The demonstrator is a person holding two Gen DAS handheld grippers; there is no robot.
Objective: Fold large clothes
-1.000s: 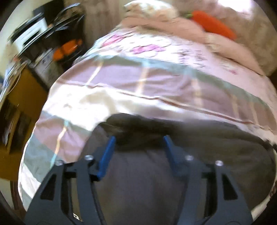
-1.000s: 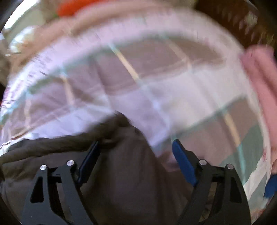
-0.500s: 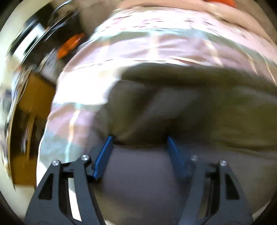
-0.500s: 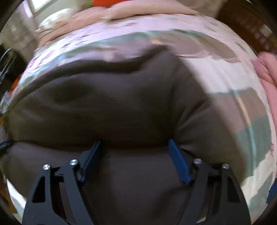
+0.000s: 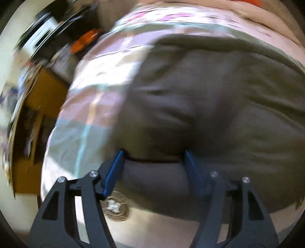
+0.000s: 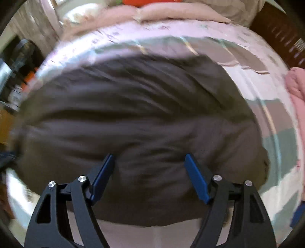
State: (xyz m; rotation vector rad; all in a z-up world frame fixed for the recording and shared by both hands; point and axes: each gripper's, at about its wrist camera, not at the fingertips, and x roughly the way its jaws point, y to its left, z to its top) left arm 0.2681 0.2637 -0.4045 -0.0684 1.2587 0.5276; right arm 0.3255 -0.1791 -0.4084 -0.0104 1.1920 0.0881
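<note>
A large dark grey-brown garment [image 5: 209, 106] lies spread on a bed with a pink, grey and teal plaid cover [image 5: 89, 114]. It also fills the right wrist view [image 6: 143, 118]. My left gripper [image 5: 153, 156] is open, its blue pads either side of a fold edge at the garment's near left part. My right gripper [image 6: 149, 160] is open above the garment's near right part, with nothing between its pads. Both views are blurred by motion.
A wooden cabinet [image 5: 36, 106] and clutter with an orange item [image 5: 85, 39] stand left of the bed. Pink pillows [image 6: 171, 13] and an orange plush [image 6: 144, 2] lie at the head. A pink cloth [image 6: 297, 89] lies at the right edge.
Both grippers have pulled back toward the bed's near edge, so the garment now shows spread out ahead of them. The right gripper's pads stand clear of the cloth now.
</note>
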